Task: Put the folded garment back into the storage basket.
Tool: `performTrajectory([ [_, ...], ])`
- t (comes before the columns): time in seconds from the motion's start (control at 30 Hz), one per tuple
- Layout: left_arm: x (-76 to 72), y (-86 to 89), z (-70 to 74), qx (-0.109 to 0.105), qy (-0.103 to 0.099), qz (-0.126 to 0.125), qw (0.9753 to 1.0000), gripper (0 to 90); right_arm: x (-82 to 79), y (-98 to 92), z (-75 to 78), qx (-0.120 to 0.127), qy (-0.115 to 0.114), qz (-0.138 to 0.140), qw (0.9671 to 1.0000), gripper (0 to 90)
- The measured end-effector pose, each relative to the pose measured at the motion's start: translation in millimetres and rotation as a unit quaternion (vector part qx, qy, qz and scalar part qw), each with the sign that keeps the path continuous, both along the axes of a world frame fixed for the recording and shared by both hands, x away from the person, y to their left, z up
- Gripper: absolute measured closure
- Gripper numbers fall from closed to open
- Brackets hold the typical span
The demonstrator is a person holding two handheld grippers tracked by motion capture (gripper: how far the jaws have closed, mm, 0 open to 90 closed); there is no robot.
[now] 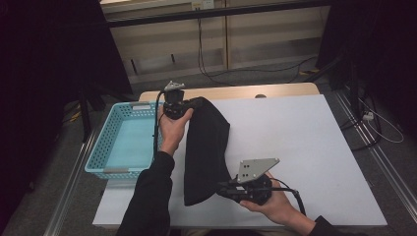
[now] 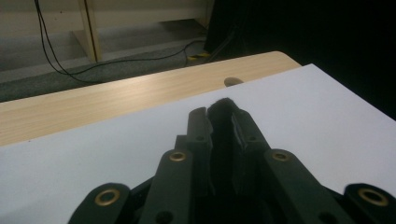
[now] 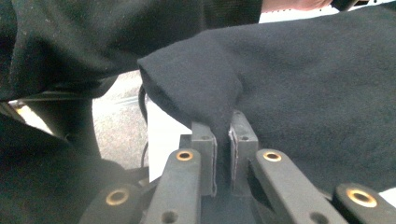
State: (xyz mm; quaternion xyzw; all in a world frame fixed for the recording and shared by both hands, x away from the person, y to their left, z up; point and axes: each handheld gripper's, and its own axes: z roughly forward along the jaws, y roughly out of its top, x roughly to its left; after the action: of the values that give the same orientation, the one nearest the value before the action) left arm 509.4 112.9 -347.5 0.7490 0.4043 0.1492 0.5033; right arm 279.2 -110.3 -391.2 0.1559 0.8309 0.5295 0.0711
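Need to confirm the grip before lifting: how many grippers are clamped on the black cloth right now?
2. The left gripper pinches the black cloth at its far end beside the basket; the right gripper pinches its near corner.

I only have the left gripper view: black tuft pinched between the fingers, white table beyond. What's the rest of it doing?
Observer: It's a long black cloth stretched along the table; the left gripper holds its far end.
Operator: Right gripper?
Observer: The right gripper is shut on the near end, a fold clamped between its fingers.
Operator: Anything beside it?
Observer: A light blue basket stands at the table's left edge, beside the left hand.
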Motion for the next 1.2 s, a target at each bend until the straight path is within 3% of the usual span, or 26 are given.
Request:
performTrajectory([
  [0.93, -9.2, 39.0, 36.9, 0.014, -0.034, 0.006, 0.9993, 79.7, 3.1, 35.0, 32.5, 0.037, -0.027, 0.034, 0.9984, 84.6],
  [1.2, -7.9, 51.3, 41.9, 0.014, -0.035, 0.009, 0.9993, 79.6, 5.3, 42.7, 39.5, 0.047, -0.033, 0.043, 0.9974, 84.7],
])
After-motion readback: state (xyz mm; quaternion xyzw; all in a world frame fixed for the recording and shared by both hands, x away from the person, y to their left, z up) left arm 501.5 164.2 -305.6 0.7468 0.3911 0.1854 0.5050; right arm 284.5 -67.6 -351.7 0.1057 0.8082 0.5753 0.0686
